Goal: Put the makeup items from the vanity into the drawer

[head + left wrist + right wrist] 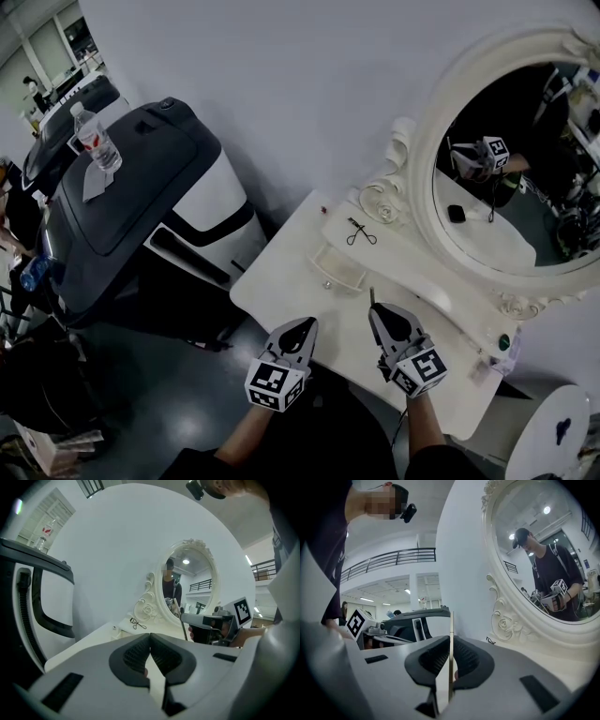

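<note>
**Right tongs clamp a slim stick over the vanity**

The right gripper [451, 645] pinches a thin makeup stick [451, 620]. The left gripper [150, 643] is closed on nothing. Both hover above the white vanity [286, 292]. An eyelash curler [361, 232] lies on its shelf, beside the mirror frame [424, 169].

left gripper [305, 324] above vanity [286, 286] edge | right gripper [377, 313] grips thin stick [371, 296] | eyelash curler [361, 232] beside mirror [422, 164]

you're standing in a big open hall set up like a test lab rather than a home: the white vanity tabletop [281, 286] and ornate mirror [424, 150] back onto a bare partition wall [281, 84]. beside them a dark machine housing [131, 187] sits on a grey concrete floor [169, 375], and a railed mezzanine [389, 555] runs overhead.
</note>
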Demonstrator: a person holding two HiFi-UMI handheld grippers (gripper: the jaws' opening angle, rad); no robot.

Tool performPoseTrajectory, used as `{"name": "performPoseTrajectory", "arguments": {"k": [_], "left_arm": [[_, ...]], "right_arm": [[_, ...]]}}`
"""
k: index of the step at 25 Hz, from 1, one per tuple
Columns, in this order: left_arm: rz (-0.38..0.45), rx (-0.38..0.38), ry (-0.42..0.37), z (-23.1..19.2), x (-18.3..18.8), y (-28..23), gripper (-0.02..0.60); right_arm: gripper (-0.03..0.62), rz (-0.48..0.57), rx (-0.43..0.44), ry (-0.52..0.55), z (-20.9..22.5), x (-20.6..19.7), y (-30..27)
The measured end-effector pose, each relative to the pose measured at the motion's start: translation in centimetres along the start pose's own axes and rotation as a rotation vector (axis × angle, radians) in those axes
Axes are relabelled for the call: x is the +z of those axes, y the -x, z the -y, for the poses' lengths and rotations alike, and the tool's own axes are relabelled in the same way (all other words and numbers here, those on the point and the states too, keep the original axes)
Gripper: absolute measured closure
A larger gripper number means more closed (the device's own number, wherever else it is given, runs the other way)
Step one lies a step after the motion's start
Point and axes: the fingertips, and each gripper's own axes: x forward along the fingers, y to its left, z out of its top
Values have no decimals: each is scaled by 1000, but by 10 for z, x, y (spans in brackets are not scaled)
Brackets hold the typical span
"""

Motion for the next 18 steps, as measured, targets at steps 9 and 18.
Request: {"name": "performPoseTrajectory", "arguments": {"k": [9,18], "left_arm": [[-4,21,11,-11,3,-34,566],[-9,38,14,-27,3,-70,566]], "right_arm": [[549,-214,-1,147,31,-25,-43],[549,-322,52,254,56,-46,-89]]}}
